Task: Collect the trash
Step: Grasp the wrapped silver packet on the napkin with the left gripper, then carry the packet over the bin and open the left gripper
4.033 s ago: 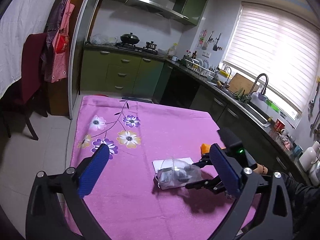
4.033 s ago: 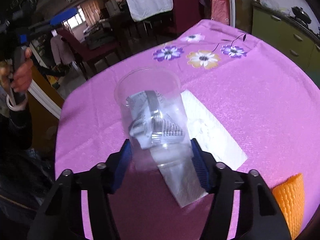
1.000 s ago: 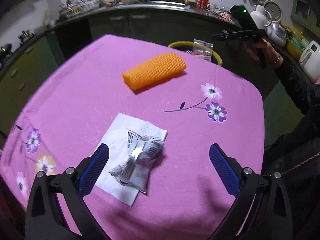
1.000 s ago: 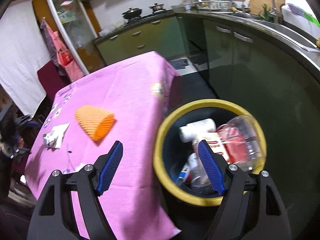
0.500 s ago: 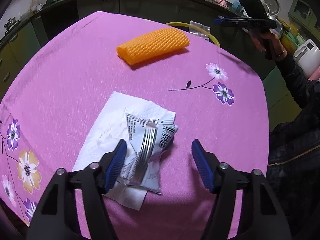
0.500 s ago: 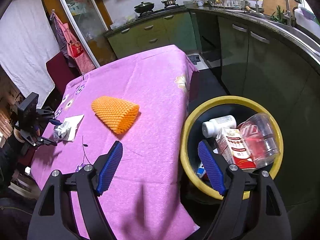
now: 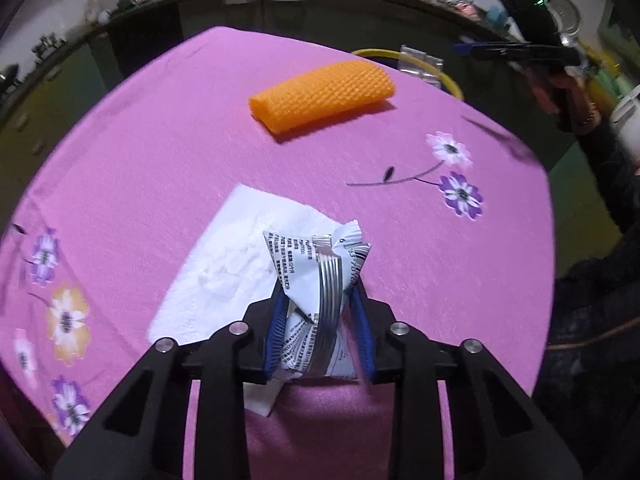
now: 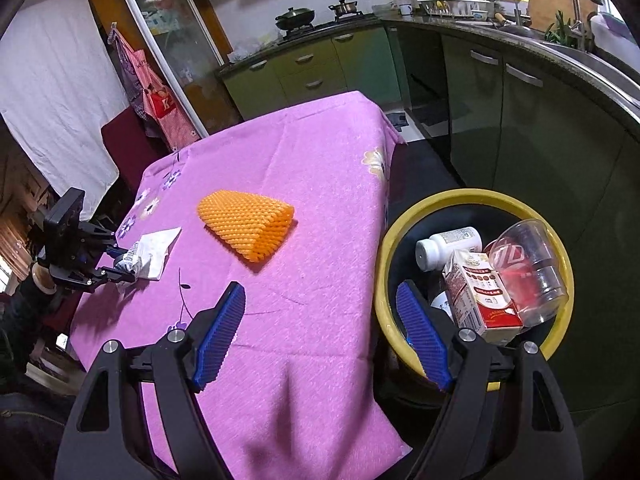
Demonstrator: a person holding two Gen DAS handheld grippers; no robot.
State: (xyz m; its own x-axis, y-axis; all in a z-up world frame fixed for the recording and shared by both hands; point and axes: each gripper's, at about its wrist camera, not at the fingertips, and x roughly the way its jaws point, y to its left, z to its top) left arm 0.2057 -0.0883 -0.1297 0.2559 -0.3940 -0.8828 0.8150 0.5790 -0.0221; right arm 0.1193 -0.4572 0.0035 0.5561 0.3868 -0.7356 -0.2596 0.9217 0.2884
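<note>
My left gripper (image 7: 320, 300) is shut on a crumpled silver-and-white wrapper (image 7: 320, 280) that rests on a white napkin (image 7: 224, 268) on the pink tablecloth (image 7: 160, 140). An orange foam net (image 7: 322, 94) lies farther ahead. My right gripper (image 8: 320, 312) is open and empty, held over the table's edge beside a yellow-rimmed bin (image 8: 440, 204). The bin holds a clear cup (image 8: 528, 268), a carton (image 8: 480, 296) and a white bottle (image 8: 448, 246). In the right wrist view the left gripper (image 8: 124, 268), wrapper (image 8: 132, 260), napkin (image 8: 160, 250) and foam net (image 8: 248, 228) show on the table's left.
Dark green kitchen cabinets (image 8: 520, 120) run along the right past the bin. A red chair (image 8: 124, 148) stands at the table's far end. The bin's rim (image 7: 420, 62) shows past the table's far edge in the left wrist view.
My left gripper has closed from open onto the wrapper over the last half second. My right gripper has drawn back slightly from over the bin toward the table edge, still open.
</note>
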